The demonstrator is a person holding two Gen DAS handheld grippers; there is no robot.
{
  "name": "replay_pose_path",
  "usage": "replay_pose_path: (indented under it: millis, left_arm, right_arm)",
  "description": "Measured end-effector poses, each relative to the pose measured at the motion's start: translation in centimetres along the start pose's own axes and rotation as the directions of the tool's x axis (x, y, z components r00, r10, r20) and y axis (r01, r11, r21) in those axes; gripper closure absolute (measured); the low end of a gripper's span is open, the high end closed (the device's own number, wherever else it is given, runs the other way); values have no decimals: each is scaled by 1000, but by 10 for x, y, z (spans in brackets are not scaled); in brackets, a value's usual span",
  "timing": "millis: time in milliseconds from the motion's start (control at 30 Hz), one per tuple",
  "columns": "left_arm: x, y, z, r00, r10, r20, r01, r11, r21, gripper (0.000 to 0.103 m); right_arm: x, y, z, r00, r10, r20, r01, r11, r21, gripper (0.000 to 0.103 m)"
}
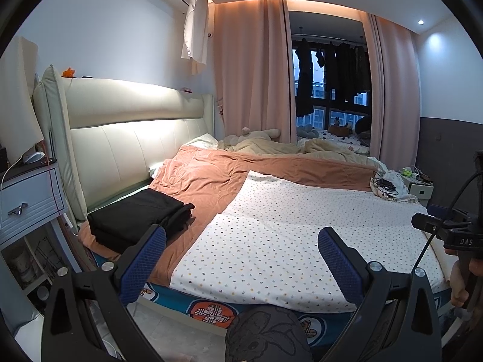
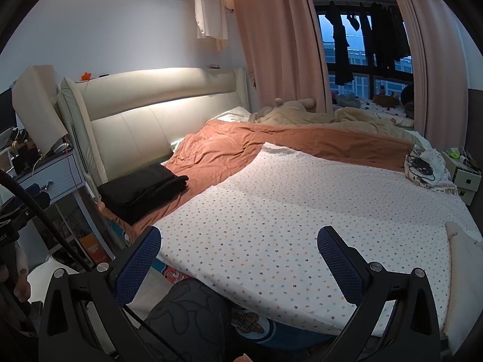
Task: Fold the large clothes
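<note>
A large white dotted cloth [image 1: 286, 226] lies spread flat over the bed, also in the right wrist view [image 2: 302, 211]. A stack of folded black clothes [image 1: 139, 214] sits on the orange blanket near the headboard, also in the right wrist view [image 2: 142, 188]. My left gripper [image 1: 241, 259] is open and empty, held above the bed's near edge. My right gripper [image 2: 238, 256] is open and empty above the cloth's near edge. The right gripper's body shows at the right edge of the left wrist view [image 1: 452, 235].
An orange blanket [image 1: 211, 175] and a crumpled beige quilt [image 1: 271, 146] cover the far bed. A nightstand [image 1: 27, 199] stands left of the headboard [image 1: 129, 138]. A bundle with cables [image 2: 422, 169] lies at the bed's far right. My knee [image 1: 265, 335] is at the bed's edge.
</note>
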State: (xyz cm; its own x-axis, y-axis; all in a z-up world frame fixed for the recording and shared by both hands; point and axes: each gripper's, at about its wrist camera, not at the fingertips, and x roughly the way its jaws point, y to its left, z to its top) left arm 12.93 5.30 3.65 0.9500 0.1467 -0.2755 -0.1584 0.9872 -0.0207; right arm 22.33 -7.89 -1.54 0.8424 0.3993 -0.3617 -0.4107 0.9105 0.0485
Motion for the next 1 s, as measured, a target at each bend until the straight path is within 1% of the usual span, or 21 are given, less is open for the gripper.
replay_pose_path:
  millis: [733,1000]
  left_arm:
    - [0,0,-1,1000,0,2,0,1000,1,0]
    - [0,0,-2,1000,-2,-1,2,1000,5,0]
  right_arm:
    - [-3,2,0,1000,-7,4,7,1000,-5,0]
    - [0,0,-3,1000,-11,-9,11,1000,-1,0]
